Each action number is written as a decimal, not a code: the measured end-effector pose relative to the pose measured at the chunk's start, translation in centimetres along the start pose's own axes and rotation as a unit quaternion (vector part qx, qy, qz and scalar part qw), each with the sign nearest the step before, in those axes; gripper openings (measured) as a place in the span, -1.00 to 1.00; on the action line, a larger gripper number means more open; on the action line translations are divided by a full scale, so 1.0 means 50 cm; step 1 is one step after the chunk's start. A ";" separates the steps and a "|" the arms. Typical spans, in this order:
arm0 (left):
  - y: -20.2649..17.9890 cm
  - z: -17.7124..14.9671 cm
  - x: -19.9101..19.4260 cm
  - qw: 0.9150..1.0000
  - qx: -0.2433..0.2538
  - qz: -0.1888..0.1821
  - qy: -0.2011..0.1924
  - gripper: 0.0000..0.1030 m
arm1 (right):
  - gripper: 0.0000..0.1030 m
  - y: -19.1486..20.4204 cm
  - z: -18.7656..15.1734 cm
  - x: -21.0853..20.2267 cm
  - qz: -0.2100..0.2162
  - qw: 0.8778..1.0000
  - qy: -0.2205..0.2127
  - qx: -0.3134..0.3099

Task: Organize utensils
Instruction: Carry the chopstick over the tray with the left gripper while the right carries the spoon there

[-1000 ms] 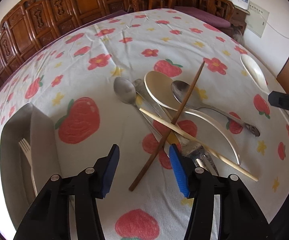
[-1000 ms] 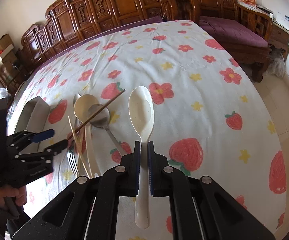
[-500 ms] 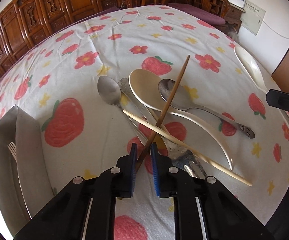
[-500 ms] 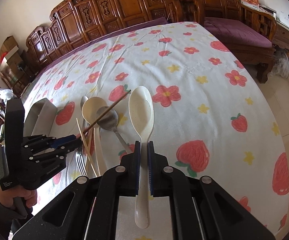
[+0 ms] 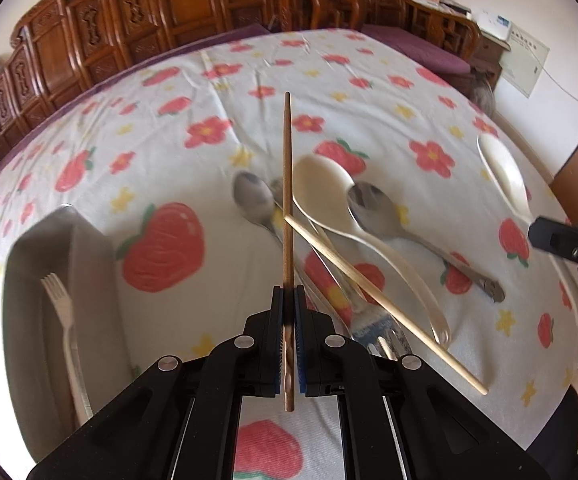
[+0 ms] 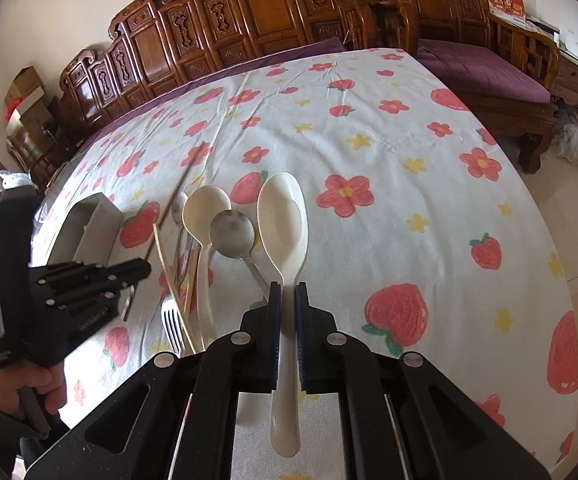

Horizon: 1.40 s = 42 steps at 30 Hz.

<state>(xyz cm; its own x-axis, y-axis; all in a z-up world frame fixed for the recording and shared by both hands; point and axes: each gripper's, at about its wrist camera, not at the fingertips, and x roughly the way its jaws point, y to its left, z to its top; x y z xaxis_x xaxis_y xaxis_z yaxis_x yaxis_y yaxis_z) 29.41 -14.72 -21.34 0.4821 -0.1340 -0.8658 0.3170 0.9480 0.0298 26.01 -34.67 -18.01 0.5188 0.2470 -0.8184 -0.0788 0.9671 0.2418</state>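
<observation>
My left gripper (image 5: 288,296) has its jaws closing on the dark brown chopstick (image 5: 287,180), pads pressing its lower part. The stick points straight ahead, raised above the pile. Beneath it lie a pale chopstick (image 5: 369,292), a cream spoon (image 5: 323,192), two metal spoons (image 5: 373,206) (image 5: 253,200) and a metal fork (image 5: 385,336). My right gripper (image 6: 287,292) is shut on the handle of a white spoon (image 6: 283,216), whose bowl points away over the cloth. The left gripper (image 6: 141,268) shows at the left of the right wrist view.
A grey tray (image 5: 85,248) at the left holds a white fork (image 5: 63,312). The strawberry-print tablecloth (image 6: 369,140) covers the table. Carved wooden chairs (image 6: 249,12) line the far side; the table edge drops to the floor at the right.
The left jaws went from wide open to shut on the brown chopstick, which rose off the pile and swung from slanting right to straight ahead. The right gripper kept its spoon still.
</observation>
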 end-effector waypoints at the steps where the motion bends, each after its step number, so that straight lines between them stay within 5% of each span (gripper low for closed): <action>1: 0.003 0.002 -0.007 1.000 -0.001 0.003 -0.003 -0.92 | -0.84 0.002 0.000 0.000 0.000 1.000 0.000 -0.002; 28: 0.096 -0.067 -0.163 0.999 -0.016 0.012 -0.050 -0.91 | -0.84 0.114 -0.022 -0.017 0.034 0.998 -0.004 -0.060; 42: 0.249 -0.117 -0.191 0.996 -0.063 0.042 -0.050 -0.91 | -0.84 0.225 -0.031 -0.018 0.061 0.994 0.000 -0.093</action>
<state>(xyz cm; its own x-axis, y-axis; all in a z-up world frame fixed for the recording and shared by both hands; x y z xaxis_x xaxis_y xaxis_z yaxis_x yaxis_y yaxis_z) 23.93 0.04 -15.61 0.5841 -0.0749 -0.8082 0.1694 0.9851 0.0312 23.37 -23.91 -15.36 0.4960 0.3638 -0.7884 -0.2979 0.9242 0.2390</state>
